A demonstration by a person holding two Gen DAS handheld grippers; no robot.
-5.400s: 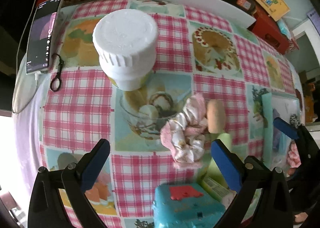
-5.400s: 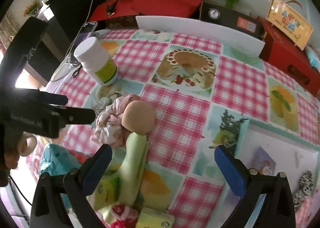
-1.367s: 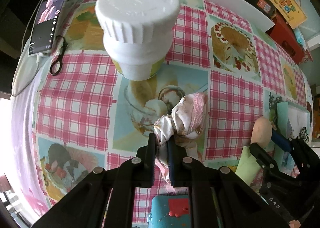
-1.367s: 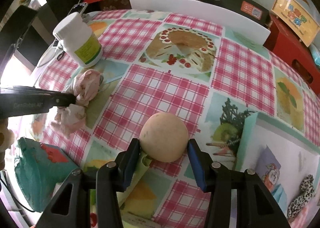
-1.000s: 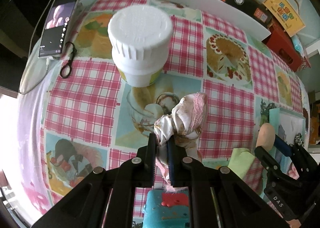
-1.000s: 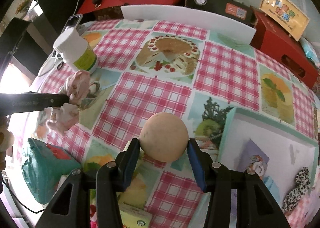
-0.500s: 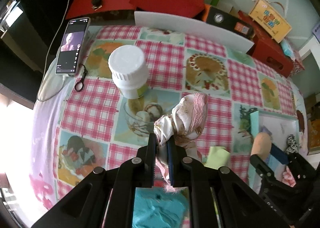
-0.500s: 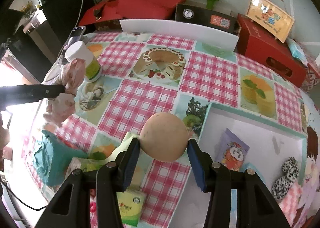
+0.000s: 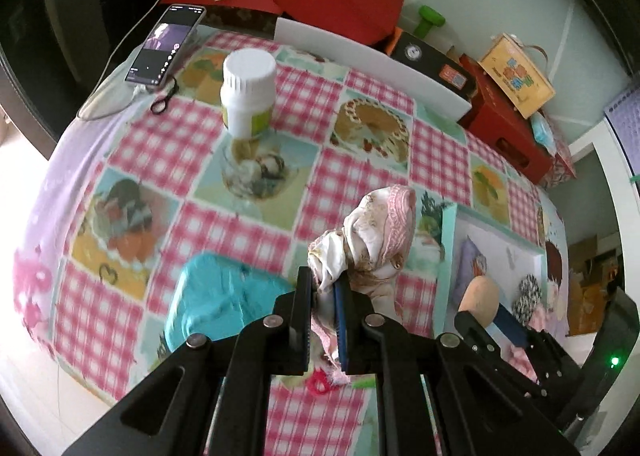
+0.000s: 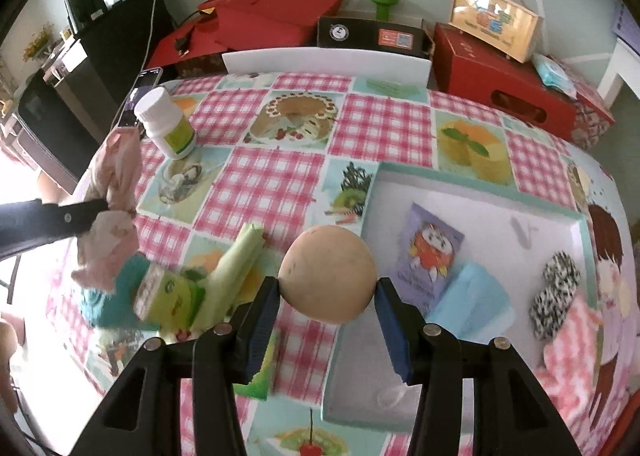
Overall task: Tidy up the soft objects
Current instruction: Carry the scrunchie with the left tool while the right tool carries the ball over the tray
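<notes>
My left gripper [image 9: 323, 320] is shut on a pink and cream fabric scrunchie [image 9: 372, 234], held up above the checked tablecloth; the same scrunchie [image 10: 114, 192] shows at the left of the right wrist view. My right gripper [image 10: 326, 306] is shut on a tan foam ball [image 10: 328, 274], held in the air at the near left rim of a teal-rimmed white tray [image 10: 484, 184]. In the left wrist view the ball [image 9: 480, 294] hangs over that tray [image 9: 450, 252].
In the tray lie a purple packet [image 10: 430, 252], a blue pad [image 10: 470, 302], a black-and-white scrunchie [image 10: 556, 288] and pink cloth [image 10: 572, 348]. On the table stand a white bottle [image 9: 248, 92], a phone [image 9: 166, 44], a teal box [image 9: 224, 306] and green packets [image 10: 200, 284].
Both grippers have risen and moved right, away from the table, with the scrunchie and the ball still held. The ball now hangs at the tray's edge; the bottle looks smaller and farther.
</notes>
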